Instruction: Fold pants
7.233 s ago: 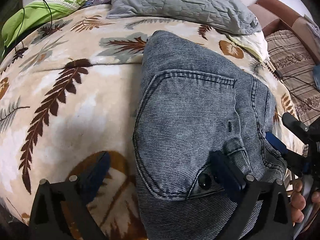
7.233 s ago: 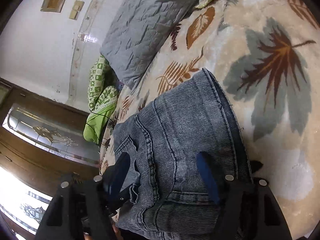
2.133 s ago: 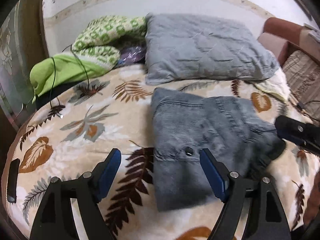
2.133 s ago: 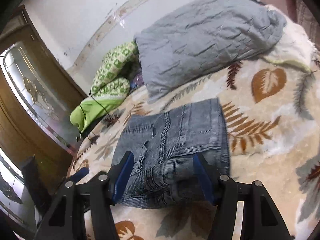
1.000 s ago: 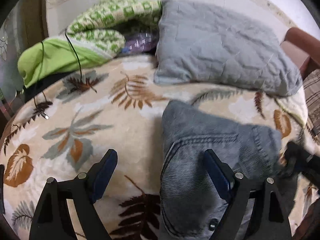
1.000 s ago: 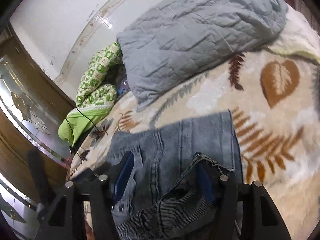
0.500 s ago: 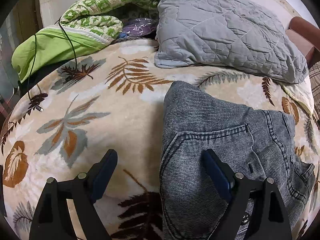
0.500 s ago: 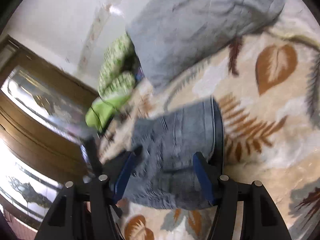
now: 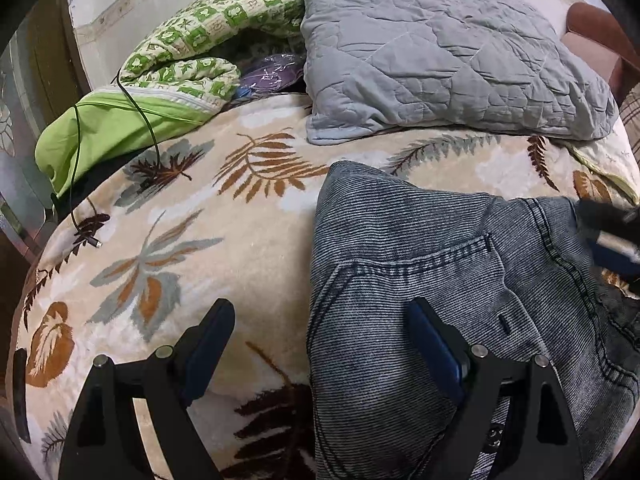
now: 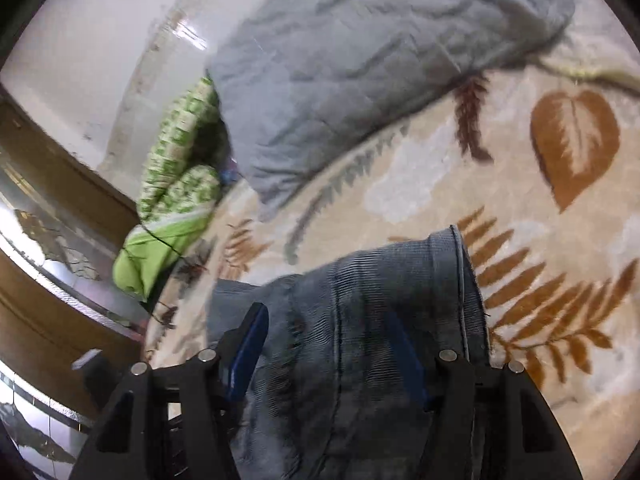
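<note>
The folded grey-blue denim pants (image 9: pixel 432 280) lie on the leaf-patterned blanket (image 9: pixel 200 240), back pocket up. My left gripper (image 9: pixel 320 320) is open, its left finger over the blanket and its right finger over the pants' near left edge. My right gripper (image 10: pixel 326 336) is open and hovers over the pants (image 10: pixel 380 300), which fill the space between its fingers in the blurred right wrist view. The right gripper's blurred tip (image 9: pixel 612 236) shows at the right edge of the left wrist view.
A grey quilted pillow (image 9: pixel 440 60) lies behind the pants. A green patterned quilt (image 9: pixel 192 60) with a black cable (image 9: pixel 148 128) is bunched at the back left. A wooden cabinet (image 10: pixel 48 280) stands left of the bed. A brown chair (image 9: pixel 600 28) is at the right.
Both grippers have dropped back down close over the folded pants. The right gripper swung fast and its view is blurred. The pants stayed folded in place.
</note>
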`<state>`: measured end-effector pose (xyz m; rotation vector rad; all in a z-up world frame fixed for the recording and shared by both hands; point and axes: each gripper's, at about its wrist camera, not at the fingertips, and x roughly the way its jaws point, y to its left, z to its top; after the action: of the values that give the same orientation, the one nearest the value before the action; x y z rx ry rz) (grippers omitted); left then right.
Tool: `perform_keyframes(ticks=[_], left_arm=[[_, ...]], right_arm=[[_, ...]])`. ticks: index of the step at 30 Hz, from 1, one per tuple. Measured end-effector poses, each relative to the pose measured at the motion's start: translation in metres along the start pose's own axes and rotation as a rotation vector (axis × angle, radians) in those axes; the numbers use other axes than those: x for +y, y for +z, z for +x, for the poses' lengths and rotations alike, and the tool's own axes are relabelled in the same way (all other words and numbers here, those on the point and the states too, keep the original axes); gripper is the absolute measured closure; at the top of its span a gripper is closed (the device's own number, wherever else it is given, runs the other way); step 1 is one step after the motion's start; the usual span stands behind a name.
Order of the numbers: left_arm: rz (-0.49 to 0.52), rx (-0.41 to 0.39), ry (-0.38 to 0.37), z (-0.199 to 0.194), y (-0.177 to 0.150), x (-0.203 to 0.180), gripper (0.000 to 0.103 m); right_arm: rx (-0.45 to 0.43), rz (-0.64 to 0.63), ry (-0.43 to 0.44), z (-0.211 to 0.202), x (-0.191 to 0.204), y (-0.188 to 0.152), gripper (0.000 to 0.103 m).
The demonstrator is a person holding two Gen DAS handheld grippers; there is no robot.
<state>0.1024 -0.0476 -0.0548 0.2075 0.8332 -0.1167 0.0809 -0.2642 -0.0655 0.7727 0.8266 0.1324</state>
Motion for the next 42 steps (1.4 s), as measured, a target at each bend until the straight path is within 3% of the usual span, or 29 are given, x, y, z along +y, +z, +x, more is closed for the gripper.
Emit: perform_keyframes(ticks=[2,4,7,11,15,20,24,27,33,42], left_arm=[[-0.023,0.014,-0.021,0.004,0.000,0.003,0.012],[-0.063,0.036,-0.033,0.009,-0.001,0.007,0.004],[-0.078,0.043,-0.037,0.009,-0.001,0.010,0.003],[-0.038,0.013,-0.002,-0.005,-0.002,0.005,0.003],[0.019,-0.006,0.007,-0.033,-0.009,-0.004,0.003],[0.034,-0.135,0.001,-0.102,-0.019,-0.008,0.003],[0.003,-0.237,0.026,-0.157,-0.035,-0.003,0.003],[-0.021,-0.292,0.024,-0.193,-0.052,0.003,0.001],[-0.015,-0.356,0.069,-0.227,-0.063,0.005,0.000],[-0.008,-0.380,0.072,-0.251,-0.072,-0.003,0.000]], right_arm=[[0.051,0.029,-0.023,0.020,-0.015,-0.004,0.042],[0.032,0.017,-0.020,0.020,-0.018,-0.006,0.043],[0.034,0.011,-0.028,0.014,-0.014,-0.006,0.043],[-0.002,0.025,-0.021,-0.015,-0.011,-0.011,0.043],[-0.118,-0.115,-0.074,-0.068,0.016,-0.025,0.043],[-0.325,-0.274,-0.153,-0.141,0.049,-0.061,0.039],[-0.403,-0.343,-0.205,-0.180,0.062,-0.097,0.036],[-0.417,-0.354,-0.206,-0.201,0.063,-0.124,0.035],[-0.463,-0.434,-0.202,-0.219,0.078,-0.160,0.035],[-0.486,-0.508,-0.210,-0.210,0.088,-0.170,0.035]])
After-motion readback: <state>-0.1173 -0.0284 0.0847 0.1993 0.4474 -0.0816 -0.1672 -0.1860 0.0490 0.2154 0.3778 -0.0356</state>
